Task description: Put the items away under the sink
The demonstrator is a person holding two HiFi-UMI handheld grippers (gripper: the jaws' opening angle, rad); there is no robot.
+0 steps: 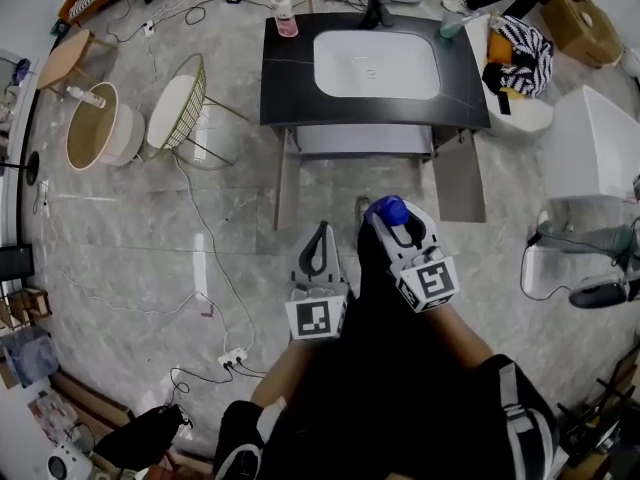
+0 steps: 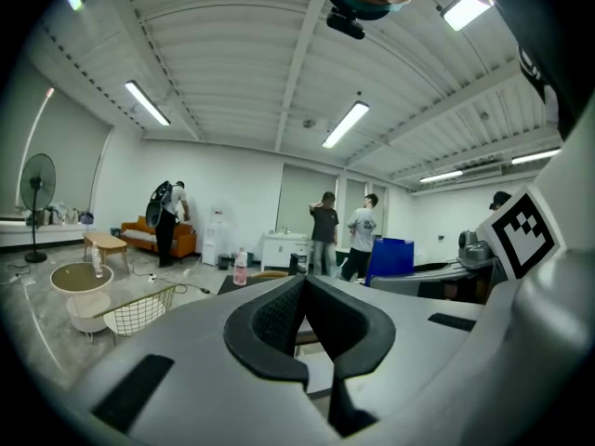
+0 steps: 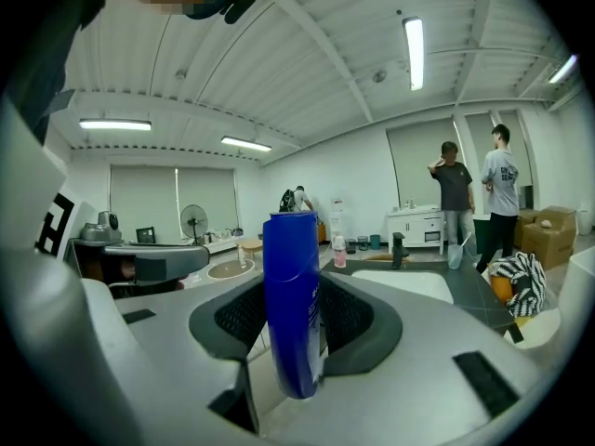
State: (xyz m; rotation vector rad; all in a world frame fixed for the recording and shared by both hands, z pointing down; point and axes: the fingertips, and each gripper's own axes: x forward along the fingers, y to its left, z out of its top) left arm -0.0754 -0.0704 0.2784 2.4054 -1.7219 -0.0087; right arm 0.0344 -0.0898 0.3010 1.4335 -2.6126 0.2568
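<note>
left hand-held gripper (image 1: 320, 230): jaws together at the tips, nothing between them; held over the floor (image 1: 130, 238), just beside the right one.
right hand-held gripper (image 1: 397, 218): jaws closed on the blue bottle, pads pressing on both its sides.
blue bottle (image 3: 293, 295): upright between the right jaws, rising well above the pads; well apart from the sink.
sink (image 1: 375, 63): white basin set in the black bench (image 1: 285, 78), ahead of both grippers.
space under the sink: two panels (image 1: 289, 180) standing out at either side, perhaps opened doors; hard to tell from above.
pink bottle (image 1: 285, 18): upright on the far left corner of the bench, left of the faucet (image 1: 378, 8).
</note>
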